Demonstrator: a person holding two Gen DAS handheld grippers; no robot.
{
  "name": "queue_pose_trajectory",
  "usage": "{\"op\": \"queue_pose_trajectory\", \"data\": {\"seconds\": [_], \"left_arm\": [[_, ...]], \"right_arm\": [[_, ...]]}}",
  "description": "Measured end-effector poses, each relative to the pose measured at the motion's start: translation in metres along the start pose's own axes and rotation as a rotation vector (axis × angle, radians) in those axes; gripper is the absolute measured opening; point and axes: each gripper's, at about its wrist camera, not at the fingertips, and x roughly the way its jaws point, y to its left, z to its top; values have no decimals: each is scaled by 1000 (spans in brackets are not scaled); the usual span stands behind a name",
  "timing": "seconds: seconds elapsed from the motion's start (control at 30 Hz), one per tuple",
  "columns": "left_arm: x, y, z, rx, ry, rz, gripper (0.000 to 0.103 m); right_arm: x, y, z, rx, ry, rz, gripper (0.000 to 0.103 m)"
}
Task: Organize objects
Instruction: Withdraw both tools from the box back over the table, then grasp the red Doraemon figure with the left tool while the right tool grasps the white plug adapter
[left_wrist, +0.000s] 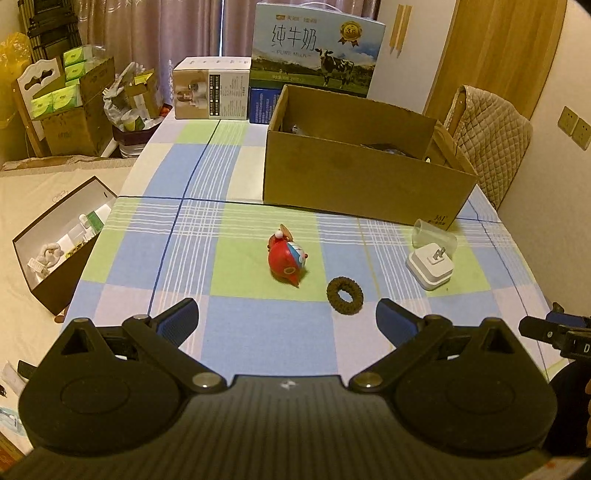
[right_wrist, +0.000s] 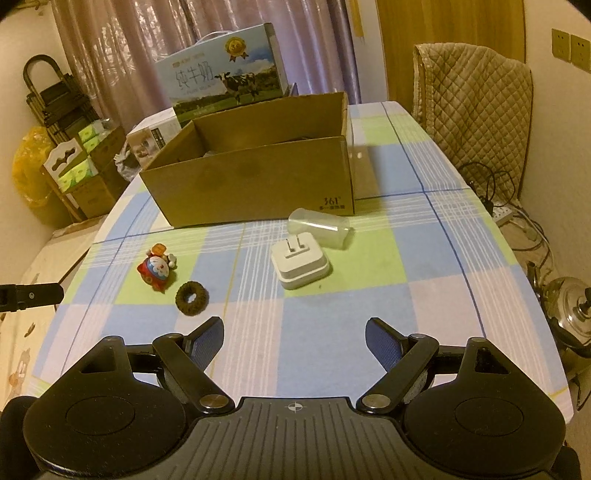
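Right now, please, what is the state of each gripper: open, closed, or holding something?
Left gripper: open, holding nothing.
Right gripper: open, holding nothing.

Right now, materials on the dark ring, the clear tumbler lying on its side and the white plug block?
Dark brown ring: looks like fabric or knitted elastic, matte and fuzzy, with no shine. Clear tumbler: likely thin plastic, frosted translucent, since the checked cloth shows through it. White plug block: glossy moulded plastic with rounded edges, and two metal prongs sticking up.
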Motion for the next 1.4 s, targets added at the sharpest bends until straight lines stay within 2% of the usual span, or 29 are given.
{"op": "queue_pose_trajectory", "data": {"seconds": [0.27,0.7,1.03,1.3,1.4], "left_arm": [[10,-1,2,30,16,11,101],[52,4,13,45,71,37,101],[95,-1,30,63,104,31,101],[125,-4,40,92,117,26,101],[134,-2,42,87,120,22,101]], "right_arm": [[10,-3,4,-1,8,-2,81],[61,-5,20,-33,38,1,81],[114,-9,37,-106,52,11,81],[157,-2,42,-244,88,21,81],[175,-6,44,-260,108,12,81]]}}
